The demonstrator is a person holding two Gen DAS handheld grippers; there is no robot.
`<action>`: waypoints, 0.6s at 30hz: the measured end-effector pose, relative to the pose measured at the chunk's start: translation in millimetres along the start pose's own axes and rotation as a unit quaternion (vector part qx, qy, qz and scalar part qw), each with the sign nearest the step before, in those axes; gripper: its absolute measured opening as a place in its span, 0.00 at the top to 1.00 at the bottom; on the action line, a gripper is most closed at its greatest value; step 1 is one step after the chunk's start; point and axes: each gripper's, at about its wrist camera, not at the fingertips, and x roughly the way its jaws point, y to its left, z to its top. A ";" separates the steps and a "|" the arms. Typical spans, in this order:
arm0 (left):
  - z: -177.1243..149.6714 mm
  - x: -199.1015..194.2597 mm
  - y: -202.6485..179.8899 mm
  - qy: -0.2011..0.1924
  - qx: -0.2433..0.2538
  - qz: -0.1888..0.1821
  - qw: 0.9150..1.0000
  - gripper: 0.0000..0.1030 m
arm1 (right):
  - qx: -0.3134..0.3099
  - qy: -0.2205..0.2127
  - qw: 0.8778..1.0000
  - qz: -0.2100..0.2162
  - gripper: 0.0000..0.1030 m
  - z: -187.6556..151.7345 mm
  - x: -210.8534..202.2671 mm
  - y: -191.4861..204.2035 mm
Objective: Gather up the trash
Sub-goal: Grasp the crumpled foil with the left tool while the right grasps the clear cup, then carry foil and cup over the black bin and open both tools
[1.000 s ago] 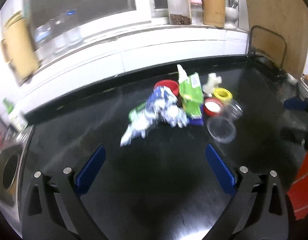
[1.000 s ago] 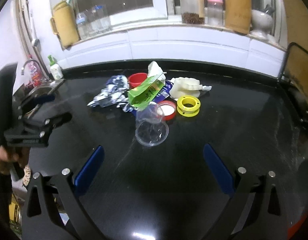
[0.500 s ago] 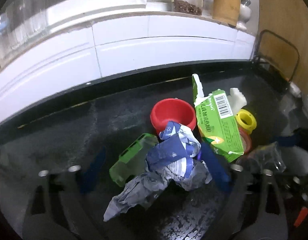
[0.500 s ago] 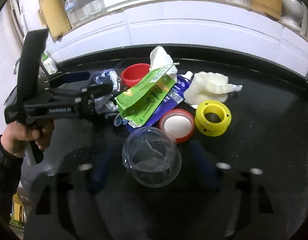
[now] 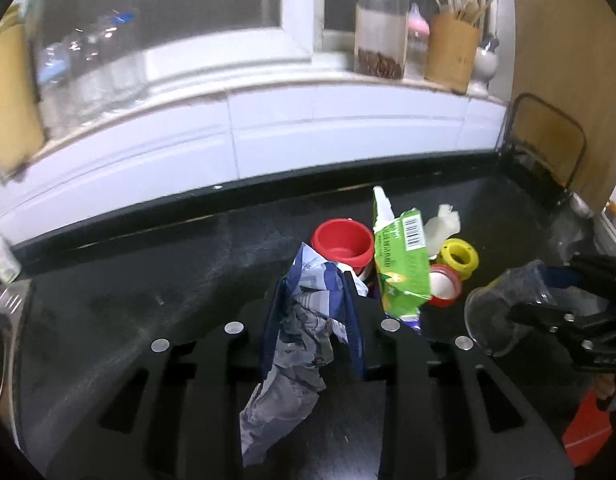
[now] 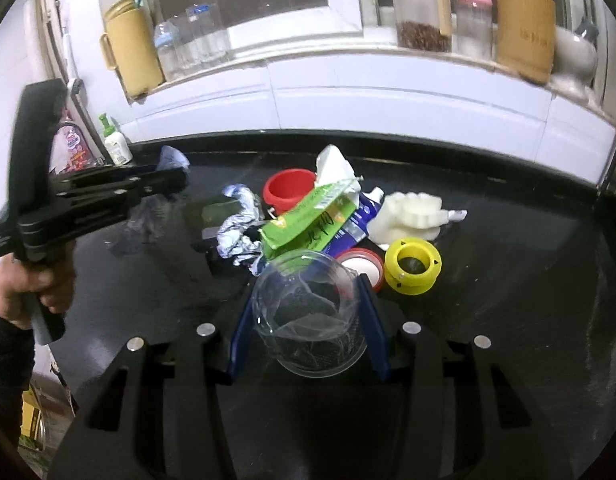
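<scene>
Crumpled wrapper clamped in left gripper, jaws just closed; clear cup gripped by right gripper; green carton at wrapper's two o'clock.

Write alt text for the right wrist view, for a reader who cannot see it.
The right gripper is shut on a clear plastic cup on a black counter. Behind the cup lies a heap of trash: a green carton, a red cup, a yellow ring. At left, a hand holds the left gripper.
</scene>
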 end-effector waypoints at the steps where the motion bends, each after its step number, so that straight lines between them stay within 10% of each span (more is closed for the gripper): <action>1: -3.1 -14.2 -1.8 -0.001 -0.005 0.006 1.000 0.72 | -0.003 -0.002 1.000 -0.002 0.54 -0.5 -4.8 1.5; 18: -160.2 -147.2 -7.8 0.040 -0.098 0.135 0.985 0.72 | -0.053 0.005 0.998 0.029 0.54 -54.4 -54.7 81.7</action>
